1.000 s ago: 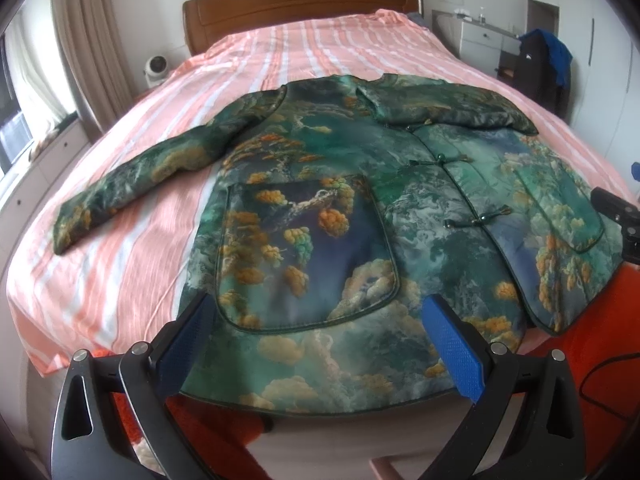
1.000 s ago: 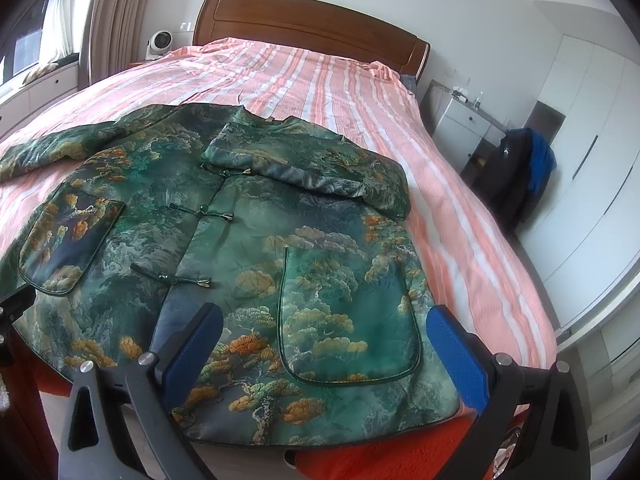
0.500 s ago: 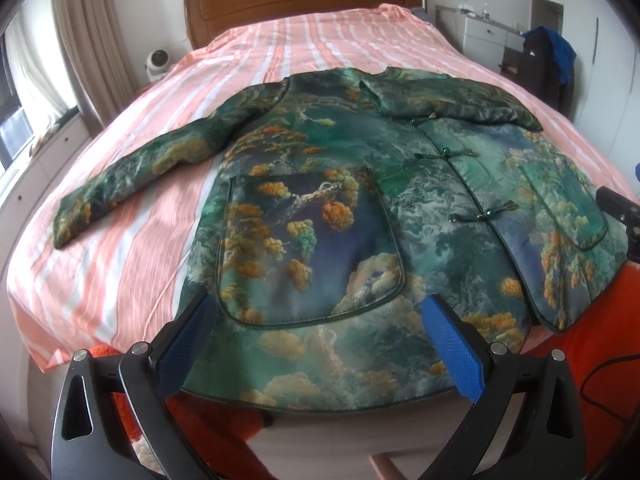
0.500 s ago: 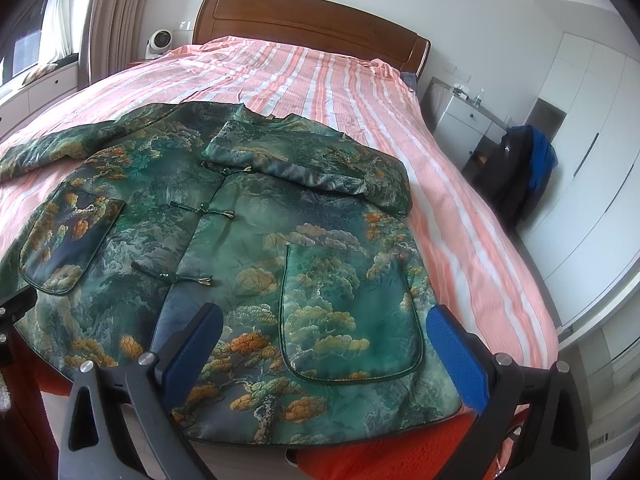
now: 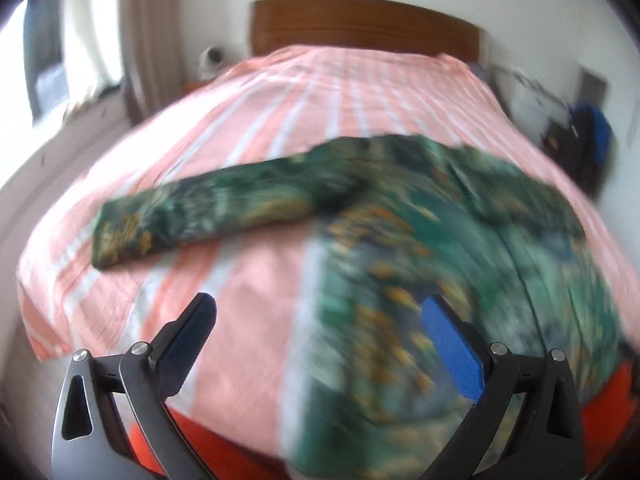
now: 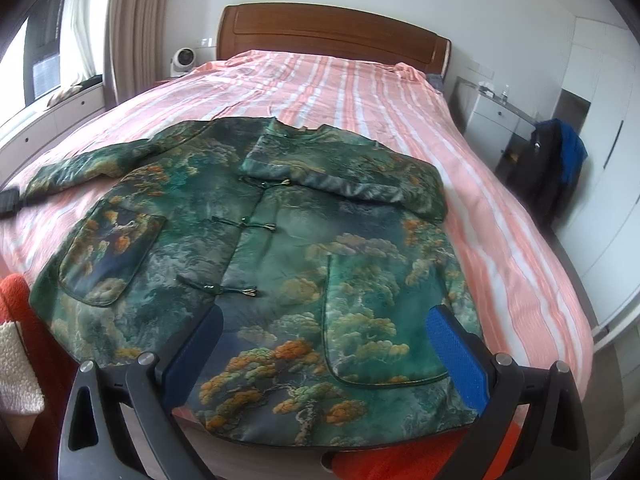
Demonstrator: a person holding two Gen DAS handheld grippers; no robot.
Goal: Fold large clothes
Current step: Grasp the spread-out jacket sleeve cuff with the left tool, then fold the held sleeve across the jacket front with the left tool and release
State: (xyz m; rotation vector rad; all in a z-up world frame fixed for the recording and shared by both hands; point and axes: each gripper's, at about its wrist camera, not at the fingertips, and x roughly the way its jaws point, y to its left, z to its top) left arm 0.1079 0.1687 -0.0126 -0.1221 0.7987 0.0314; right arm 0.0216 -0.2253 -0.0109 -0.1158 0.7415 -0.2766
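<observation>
A green brocade jacket with a pine-and-cloud print (image 6: 280, 240) lies flat, front up, on the pink striped bed (image 6: 500, 220), collar pointing away from the right tool (image 6: 324, 352), hem nearest it. One sleeve (image 5: 200, 216) stretches left ahead of the left tool (image 5: 320, 344). Both tools gape wide, empty

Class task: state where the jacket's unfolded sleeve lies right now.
In the left wrist view the outstretched sleeve lies flat on the striped bedspread, left of the jacket body, beyond the open left gripper.
</observation>
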